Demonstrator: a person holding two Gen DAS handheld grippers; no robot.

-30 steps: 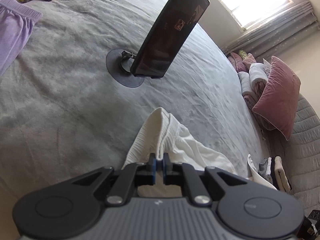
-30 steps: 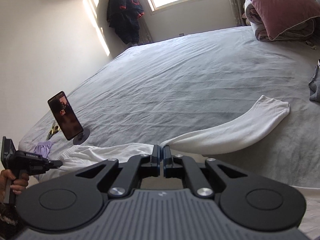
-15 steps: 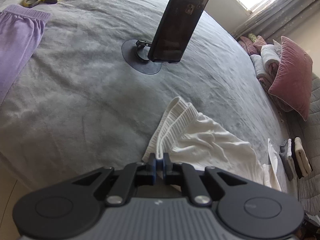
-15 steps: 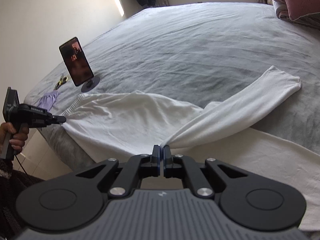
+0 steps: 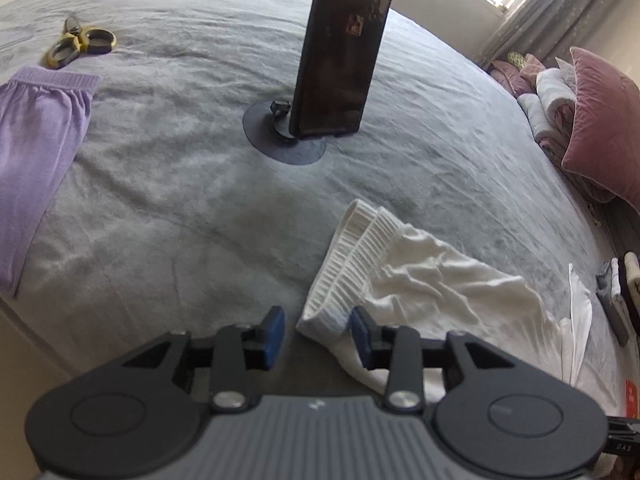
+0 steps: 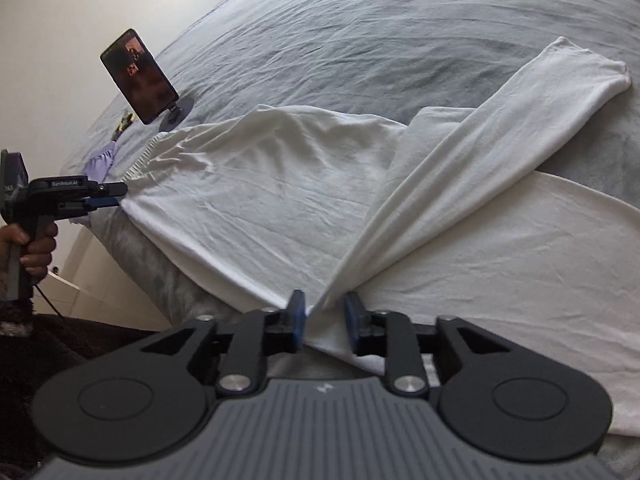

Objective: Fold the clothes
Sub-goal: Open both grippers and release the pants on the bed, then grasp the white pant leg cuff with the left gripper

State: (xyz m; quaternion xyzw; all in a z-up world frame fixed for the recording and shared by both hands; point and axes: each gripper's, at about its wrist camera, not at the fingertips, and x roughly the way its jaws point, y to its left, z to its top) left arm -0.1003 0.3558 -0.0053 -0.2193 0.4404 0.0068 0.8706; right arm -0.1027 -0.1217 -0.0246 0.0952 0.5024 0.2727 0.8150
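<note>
You had both grippers at the near edge of the bed, each facing across it toward the phone.

Left gripper: fingers spread, blue pads apart. The ribbed hem corner of the white top lay in the gap, nearer the right pad; neither pad was pinching it. In the right wrist view the left gripper sat at that hem corner, on your side of the phone, with your hand on its grip.

Right gripper: fingers spread as well. A gathered fold of the top ran down between the pads. It looked to touch the left one, though I could not tell for certain; the right pad stood clear of the cloth.

The top was spread flat on the bed, its hem pointing at the phone and its body stretching away from the phone along the near edge. One sleeve lay diagonally across the body, cuff farthest from the phone, resting on bare bedding.

The phone stood upright on a round stand in the middle of the bed. Left of it lay a purple garment, running to the bed edge. Scissors with yellow handles lay beyond the garment, left of the phone. Well right of the phone sat a pink pillow against piled bedding.
</note>
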